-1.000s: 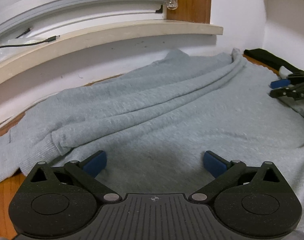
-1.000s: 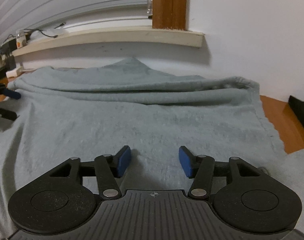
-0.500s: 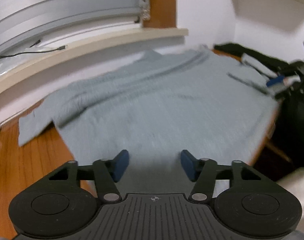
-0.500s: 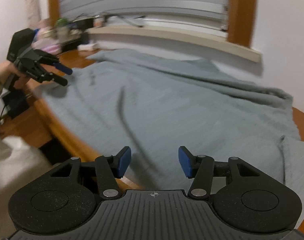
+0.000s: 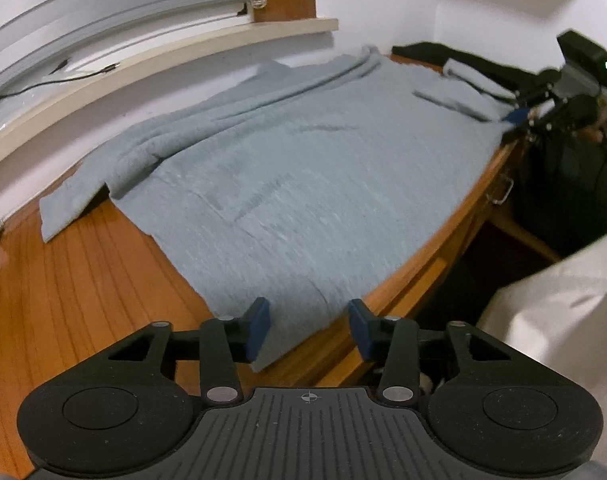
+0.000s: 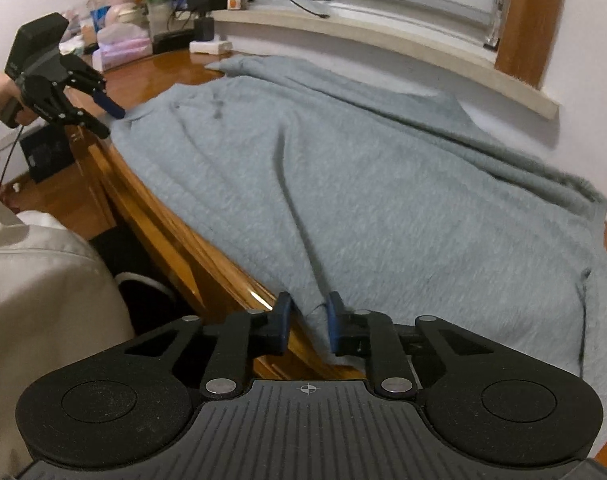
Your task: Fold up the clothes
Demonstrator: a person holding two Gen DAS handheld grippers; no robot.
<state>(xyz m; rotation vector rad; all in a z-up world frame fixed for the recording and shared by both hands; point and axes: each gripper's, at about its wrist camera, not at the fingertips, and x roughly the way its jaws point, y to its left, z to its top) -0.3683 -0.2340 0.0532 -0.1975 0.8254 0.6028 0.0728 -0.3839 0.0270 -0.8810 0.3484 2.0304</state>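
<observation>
While the right gripper (image 6: 306,322) has just been closing on the grey sweater (image 6: 363,184) hem at the bottom, the half-open left gripper (image 5: 309,330) should pinch its corner too.

— Any writing you can read?

— No words or numbers. The only clear sign is a small crosshair in a circle (image 5: 309,397) on the ribbed plate of the left gripper (image 5: 308,320), behind the fingers and centred between them.

— And the other one?

— The right gripper (image 6: 309,312) has the same 1 mark (image 6: 306,389), in the same spot behind its fingers.

— Anything else?

— In the right wrist view there is pale lettering (image 6: 11,67) on the left gripper's side, far ahead and left of the fingers, too small to read. The packets (image 6: 123,46) beyond it are blurred. The grey sweater (image 6: 383,184) ahead of the fingers shows no lettering.
</observation>
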